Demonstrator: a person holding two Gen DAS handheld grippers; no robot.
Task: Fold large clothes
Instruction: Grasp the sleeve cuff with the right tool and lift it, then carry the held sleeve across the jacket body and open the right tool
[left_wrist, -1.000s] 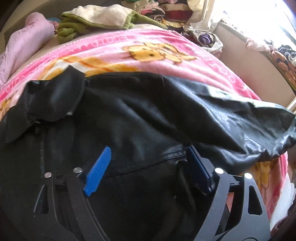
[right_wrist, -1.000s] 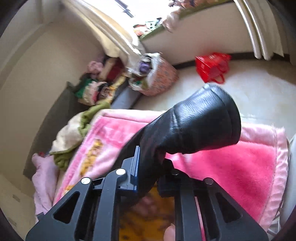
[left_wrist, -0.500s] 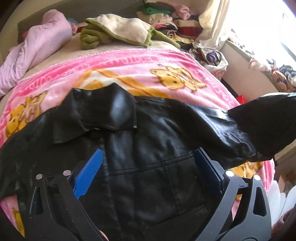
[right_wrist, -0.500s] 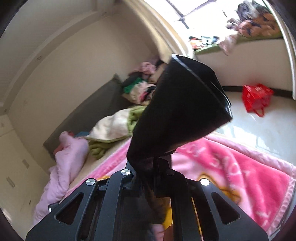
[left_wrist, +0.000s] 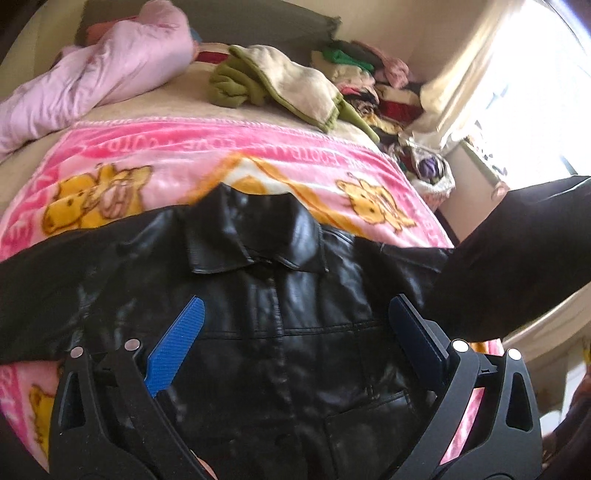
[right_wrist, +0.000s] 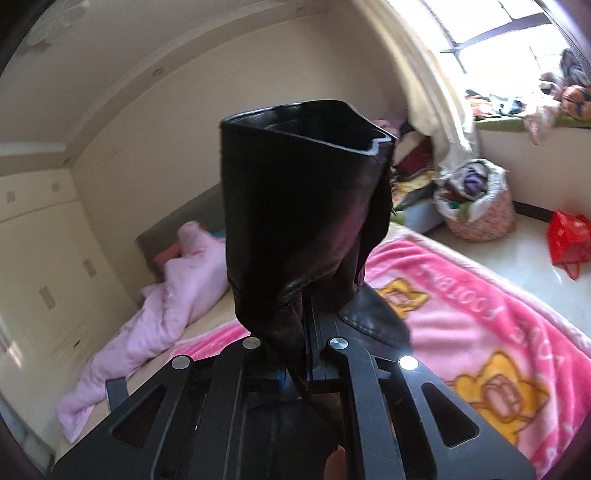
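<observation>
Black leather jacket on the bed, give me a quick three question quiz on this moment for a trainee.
1. True or false: the left gripper is clamped on the jacket's collar.
2. What does the right gripper hold?
A. the pink blanket
B. the jacket's sleeve
C. the red bag
3. Fill in: the black leather jacket lies on a ____ cartoon blanket.

Key
1. False: its jaws stand open above the jacket's front.
2. B: the sleeve stands up from the shut jaws, cuff opening on top.
3. Pink.
</observation>
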